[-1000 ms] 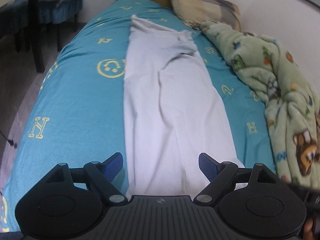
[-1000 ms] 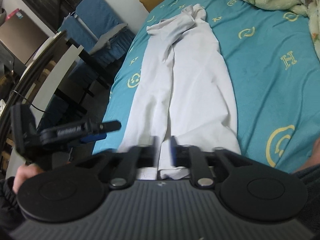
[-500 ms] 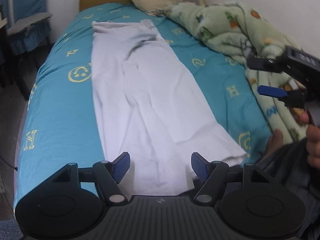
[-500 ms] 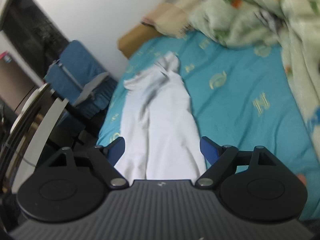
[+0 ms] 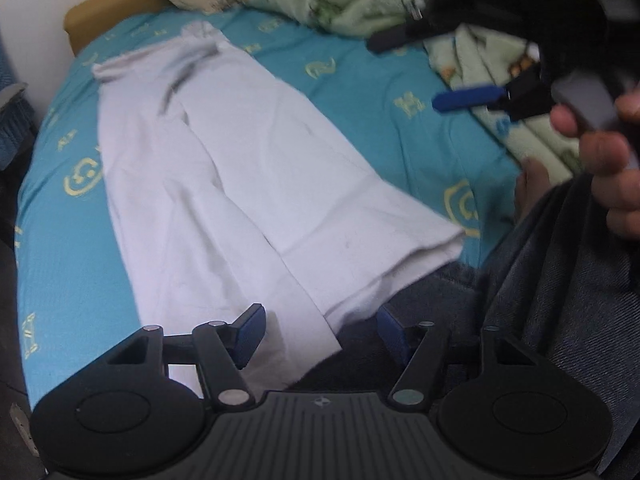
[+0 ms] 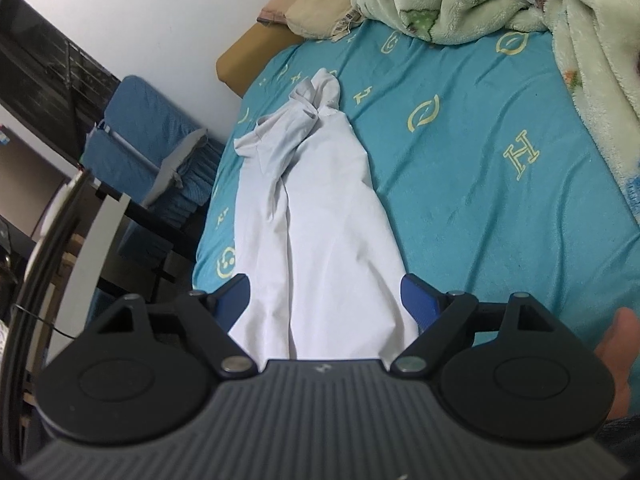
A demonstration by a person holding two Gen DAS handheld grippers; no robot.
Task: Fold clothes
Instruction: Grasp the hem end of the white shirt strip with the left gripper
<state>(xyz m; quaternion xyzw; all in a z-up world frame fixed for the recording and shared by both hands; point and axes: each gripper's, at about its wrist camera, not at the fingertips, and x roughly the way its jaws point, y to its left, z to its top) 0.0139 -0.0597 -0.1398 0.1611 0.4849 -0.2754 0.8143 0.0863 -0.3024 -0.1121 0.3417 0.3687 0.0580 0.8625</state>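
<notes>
A white garment [image 5: 240,184] lies folded lengthwise along the turquoise bed sheet [image 5: 64,240], its near hem hanging over the bed's front edge. It also shows in the right wrist view [image 6: 320,232]. My left gripper [image 5: 320,328] is open and empty, just above the near hem. My right gripper [image 6: 326,300] is open and empty, held above the garment's near end; it also shows in the left wrist view [image 5: 440,72], up at the right.
A green fleece blanket [image 6: 520,4] is heaped at the bed's right and far side, with a pillow [image 6: 316,4] at the head. Blue chairs [image 6: 140,148] and a dark table stand left of the bed. The person's dark-clothed legs [image 5: 560,280] are at the bed's front.
The right gripper opened, let go of the garment's near hem and lifted away. The left gripper swung left and down toward the near hem, staying open.
</notes>
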